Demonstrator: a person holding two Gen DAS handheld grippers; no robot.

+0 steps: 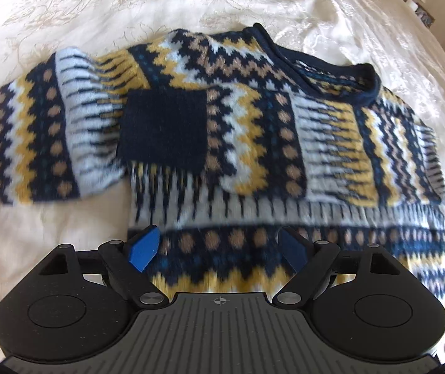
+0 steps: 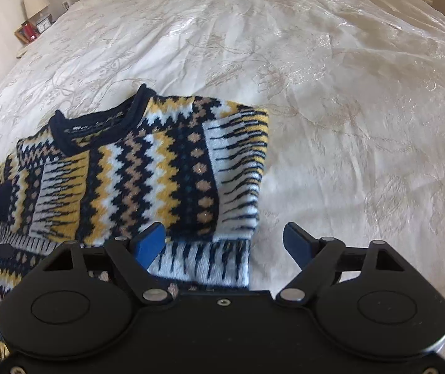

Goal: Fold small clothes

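Sweater [image 1: 253, 143] flat on bed [image 1: 191, 6], collar [image 1: 331, 71] far from both hand-held grippers. Both sleeves folded across chest; navy cuff [image 1: 163, 131] ahead of left hand-held gripper [image 1: 219, 249]. Left hand-held gripper: jaws spread, released, nothing gripped, poised over sweater's lower body. Right hand-held gripper [image 2: 227, 246]: jaws spread, released, nothing gripped, over sweater's side edge; left pad [image 2: 150, 244] above knit, right pad [image 2: 297, 243] above bare bedspread. Lamp [image 2: 35, 0] far ahead-left of right hand-held gripper.
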